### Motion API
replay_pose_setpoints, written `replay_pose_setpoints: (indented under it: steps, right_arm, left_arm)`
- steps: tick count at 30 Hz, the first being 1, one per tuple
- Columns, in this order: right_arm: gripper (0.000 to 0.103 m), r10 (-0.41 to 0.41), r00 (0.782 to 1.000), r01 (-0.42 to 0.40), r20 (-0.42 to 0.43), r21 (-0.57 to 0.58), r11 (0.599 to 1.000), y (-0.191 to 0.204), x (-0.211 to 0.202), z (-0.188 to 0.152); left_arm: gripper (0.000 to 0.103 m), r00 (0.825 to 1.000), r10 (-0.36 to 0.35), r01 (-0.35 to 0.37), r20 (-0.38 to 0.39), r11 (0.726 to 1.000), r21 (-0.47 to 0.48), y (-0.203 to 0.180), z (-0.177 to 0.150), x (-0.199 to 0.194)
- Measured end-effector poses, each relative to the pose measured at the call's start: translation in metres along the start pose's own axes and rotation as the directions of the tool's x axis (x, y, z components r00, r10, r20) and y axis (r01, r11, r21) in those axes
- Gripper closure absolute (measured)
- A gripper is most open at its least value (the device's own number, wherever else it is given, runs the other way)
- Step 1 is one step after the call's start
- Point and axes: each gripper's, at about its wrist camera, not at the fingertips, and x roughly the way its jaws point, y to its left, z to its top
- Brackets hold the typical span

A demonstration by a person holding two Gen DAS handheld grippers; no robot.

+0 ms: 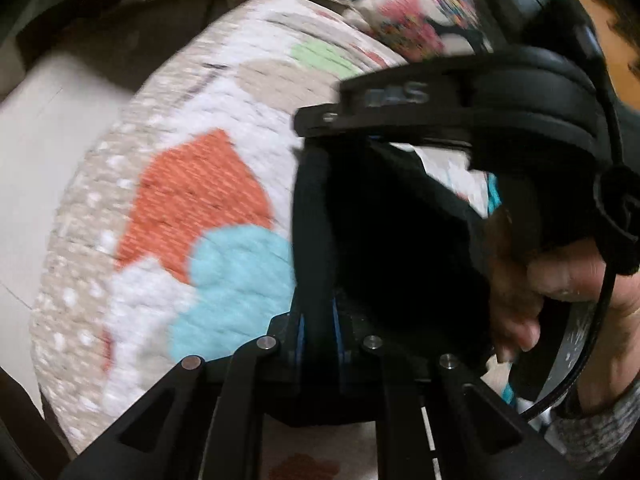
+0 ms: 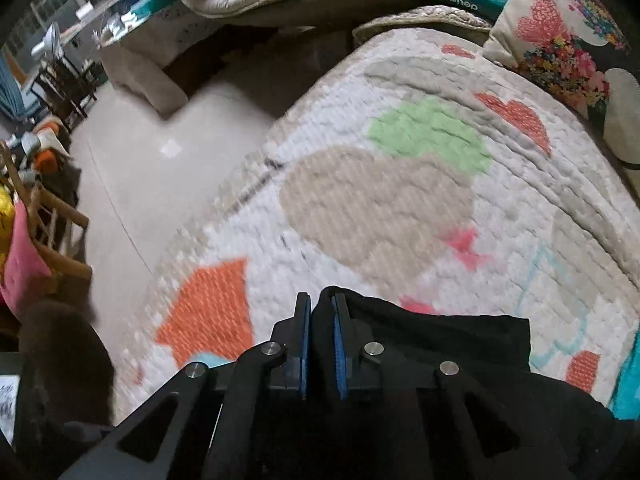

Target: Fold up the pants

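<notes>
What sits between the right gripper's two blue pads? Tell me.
A fold of the black pants, pinched in the right gripper over the quilt; the right wrist view shows it.

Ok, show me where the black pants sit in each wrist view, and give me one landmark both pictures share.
Left wrist view: black pants fill the centre right, running up from between the left hand-held gripper pads.
Right wrist view: black pants lie along the bottom centre and right, pinched between the right hand-held gripper pads.
Shared landmark: the orange patch on the quilt, left of the pants in both.
</notes>
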Motion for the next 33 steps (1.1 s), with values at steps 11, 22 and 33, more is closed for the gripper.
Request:
replay_pose_setpoints:
  steps: [11,22,33]
  right_arm:
    - [0.076,0.084,0.996,-0.083,0.001,0.098,0.992,0.016,0.038,0.055]
    - [0.071,-0.026,0.981,-0.02,0.191,0.237,0.971,-0.052,-0.078,-0.027]
    - [0.069,-0.135,0.978,0.072,0.161,0.35,0.934,-0.056,-0.058,-0.13]
  left_arm:
    - [0.085,0.997,-0.028,0.043,0.074,0.976,-0.216,0.074,0.032,-0.018]
    - [0.065,0.963,0.118,-0.115,0.244,0.993,-0.029,0.039,0.022,-0.054]
    - [0.053,0.951,0.265,-0.284,0.156,0.952,0.116,0.021,0.008,-0.009]
